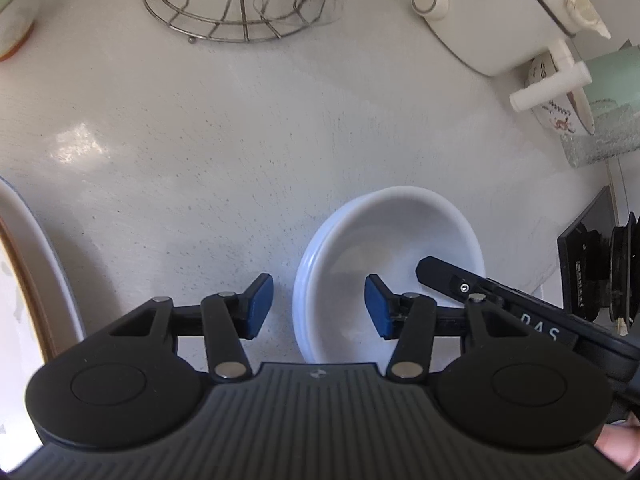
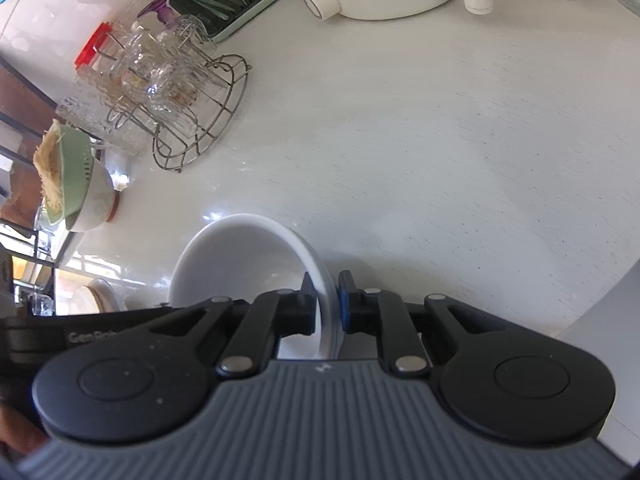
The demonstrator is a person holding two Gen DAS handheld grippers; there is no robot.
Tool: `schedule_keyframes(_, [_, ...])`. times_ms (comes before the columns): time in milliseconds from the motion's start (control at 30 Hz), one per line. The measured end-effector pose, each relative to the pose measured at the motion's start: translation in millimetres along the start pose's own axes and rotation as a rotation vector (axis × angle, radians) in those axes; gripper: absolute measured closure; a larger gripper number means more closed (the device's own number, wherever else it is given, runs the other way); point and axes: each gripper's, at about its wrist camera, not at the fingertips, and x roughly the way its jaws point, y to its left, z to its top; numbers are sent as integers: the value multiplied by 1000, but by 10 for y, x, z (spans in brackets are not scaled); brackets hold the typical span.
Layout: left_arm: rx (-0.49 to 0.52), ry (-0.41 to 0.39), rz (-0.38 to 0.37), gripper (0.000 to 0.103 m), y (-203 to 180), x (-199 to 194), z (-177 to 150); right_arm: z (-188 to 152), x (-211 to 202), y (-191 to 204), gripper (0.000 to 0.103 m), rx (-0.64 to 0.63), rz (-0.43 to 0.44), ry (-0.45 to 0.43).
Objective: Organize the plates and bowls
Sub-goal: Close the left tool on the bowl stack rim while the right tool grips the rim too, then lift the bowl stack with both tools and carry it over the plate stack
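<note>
A white bowl [image 1: 400, 248], apparently nested on another, rests on the pale counter [image 1: 200, 160]. My left gripper [image 1: 319, 306] is open; the bowl's left rim lies between its blue pads [image 1: 260, 304], and neither pad touches it. My right gripper [image 2: 326, 304] is shut on the near right rim of the same white bowl [image 2: 240, 264]. In the left wrist view the right gripper's finger [image 1: 440, 276] reaches into the bowl from the right.
A wire rack [image 2: 208, 120] holding glasses stands at the back left. Further back are a white pot [image 1: 492, 20] and a patterned bowl [image 1: 560, 100]. A large plate [image 1: 36, 264] lies at the left edge. A green colander [image 2: 76, 184] sits in a bowl at far left.
</note>
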Motion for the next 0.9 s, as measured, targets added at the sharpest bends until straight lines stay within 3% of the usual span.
schedule_keyframes(100, [8, 2, -10, 58, -4, 35, -10, -15, 2, -8, 89, 3, 4, 5])
schedule_keyframes(167, [8, 8, 0, 74, -15, 51, -13, -19, 8, 4, 89, -3, 2, 5])
schedule_keyframes(233, [21, -10, 30, 82, -44, 19, -24, -26, 7, 16, 89, -11, -2, 6])
schedule_keyframes(333, [25, -21, 32, 88, -53, -32, -36, -42, -23, 4, 89, -12, -5, 3])
schedule_keyframes(900, [-15, -67, 21, 90, -219, -635, -274, -16, -527, 133, 89, -100, 25, -8])
